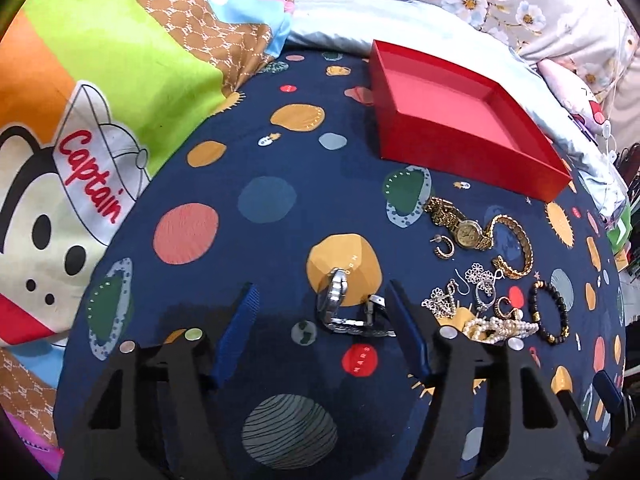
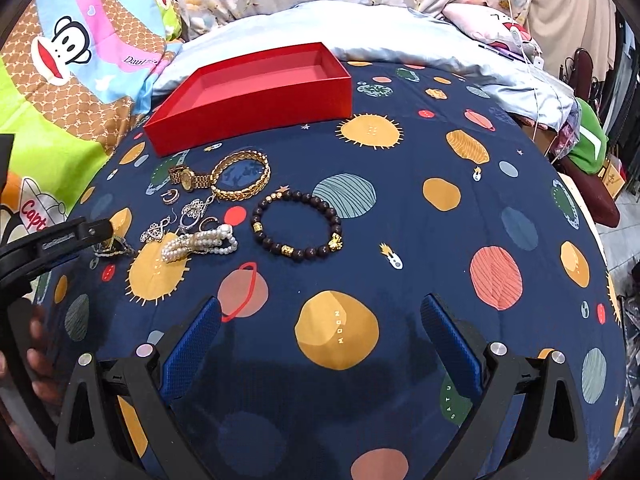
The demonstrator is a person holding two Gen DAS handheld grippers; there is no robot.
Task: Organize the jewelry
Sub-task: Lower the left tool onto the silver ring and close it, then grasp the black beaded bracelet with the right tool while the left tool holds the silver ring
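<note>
An empty red box (image 1: 452, 108) stands on the planet-print sheet; it also shows in the right wrist view (image 2: 256, 92). Jewelry lies in front of it: a gold watch (image 1: 460, 224), a gold chain bracelet (image 2: 240, 176), silver earrings (image 2: 192, 212), a pearl bracelet (image 2: 200, 244) and a dark bead bracelet (image 2: 296, 224). A silver watch (image 1: 340, 308) lies between my left gripper's open fingers, close to the right blue pad (image 1: 404, 324). My left gripper (image 1: 320, 304) is open around it. My right gripper (image 2: 320, 312) is open and empty, nearer than the bead bracelet.
Cartoon-print pillows (image 1: 80, 120) lie to the left. A pale blue pillow (image 2: 360, 28) and floral bedding lie behind the box. The bed's right edge drops to clutter (image 2: 588, 148).
</note>
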